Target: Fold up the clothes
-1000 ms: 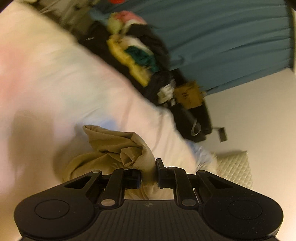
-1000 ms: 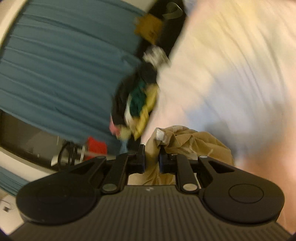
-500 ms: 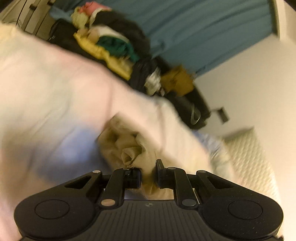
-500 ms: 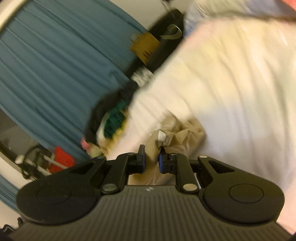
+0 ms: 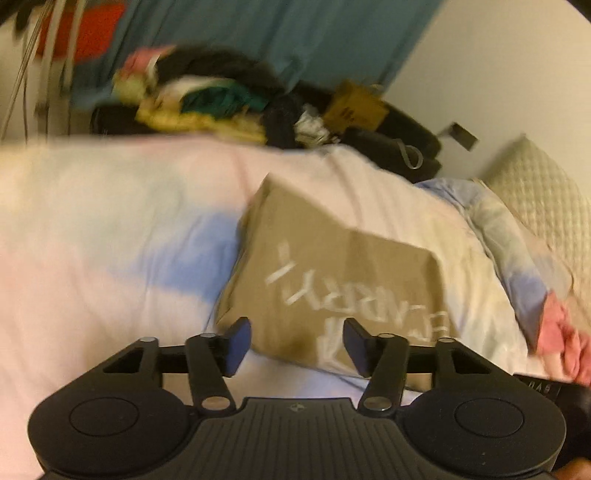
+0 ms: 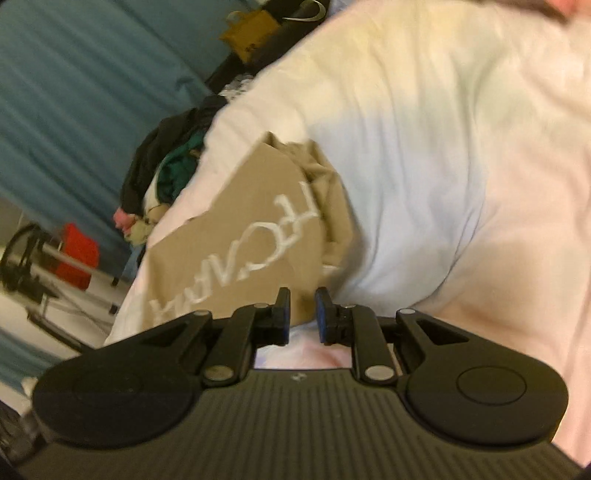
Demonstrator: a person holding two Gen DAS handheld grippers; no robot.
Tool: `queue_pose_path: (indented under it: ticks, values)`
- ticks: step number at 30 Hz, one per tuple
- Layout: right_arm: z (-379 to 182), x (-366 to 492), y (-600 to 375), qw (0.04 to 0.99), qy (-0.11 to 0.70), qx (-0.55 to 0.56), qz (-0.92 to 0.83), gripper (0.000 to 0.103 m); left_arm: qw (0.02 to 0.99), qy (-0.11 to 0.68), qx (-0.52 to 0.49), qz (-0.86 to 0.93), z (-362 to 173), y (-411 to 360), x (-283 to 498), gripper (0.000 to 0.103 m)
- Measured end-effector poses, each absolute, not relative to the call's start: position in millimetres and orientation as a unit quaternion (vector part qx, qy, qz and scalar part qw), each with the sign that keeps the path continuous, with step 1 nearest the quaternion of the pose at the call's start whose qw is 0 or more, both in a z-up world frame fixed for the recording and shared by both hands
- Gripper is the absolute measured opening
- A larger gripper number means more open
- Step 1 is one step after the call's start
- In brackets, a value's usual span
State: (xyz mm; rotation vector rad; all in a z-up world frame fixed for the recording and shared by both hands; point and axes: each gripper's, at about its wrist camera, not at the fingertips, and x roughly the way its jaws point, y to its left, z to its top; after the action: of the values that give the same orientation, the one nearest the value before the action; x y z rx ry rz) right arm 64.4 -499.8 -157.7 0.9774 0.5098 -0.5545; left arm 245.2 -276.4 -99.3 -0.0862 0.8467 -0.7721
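A tan T-shirt [image 5: 332, 266] with white lettering lies spread flat on the pale pink and blue bedsheet [image 5: 110, 229]. My left gripper [image 5: 295, 343] is open wide just short of the shirt's near edge, with nothing between its fingers. In the right wrist view the same tan T-shirt [image 6: 240, 229] lies on the bedsheet [image 6: 443, 166], its far right part bunched in folds. My right gripper [image 6: 302, 314] is open by a narrow gap at the shirt's near edge and holds nothing.
A heap of mixed clothes [image 5: 207, 96] lies at the bed's far side below a teal curtain [image 5: 277, 33]. A quilted pillow [image 5: 546, 199] and a blue and pink garment [image 5: 517, 258] lie to the right. A red object [image 6: 79, 254] stands on the floor at left.
Both grippers were shut on the bunched tan shirt; both have let go and opened. The shirt now lies spread flat on the bed with its lettering showing.
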Motion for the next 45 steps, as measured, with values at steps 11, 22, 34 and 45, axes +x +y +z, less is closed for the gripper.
queue_pose_path:
  ticks: [11, 22, 34, 45]
  values:
    - [-29.0, -12.9, -419.0, 0.900, 0.198, 0.326, -0.212, 0.023, 0.874, 0.283, 0.013, -0.394, 30.5, -215.7, 109.2, 0.085]
    - [6.5, -77.8, -325.5, 0.952, 0.146, 0.201, -0.181, 0.088, 0.903, 0.190, 0.042, -0.382, 78.5, -127.3, -8.9, 0.103]
    - [-29.7, -70.1, -273.0, 0.967, 0.129, 0.133, -0.177, 0.087, 0.919, 0.170, 0.044, -0.353, 43.4, -71.5, -28.7, 0.103]
    - [-57.3, -56.2, -261.7, 0.968, 0.121, 0.100, -0.195, 0.087, 0.928, 0.180, 0.018, -0.327, 15.4, -51.1, -1.2, 0.103]
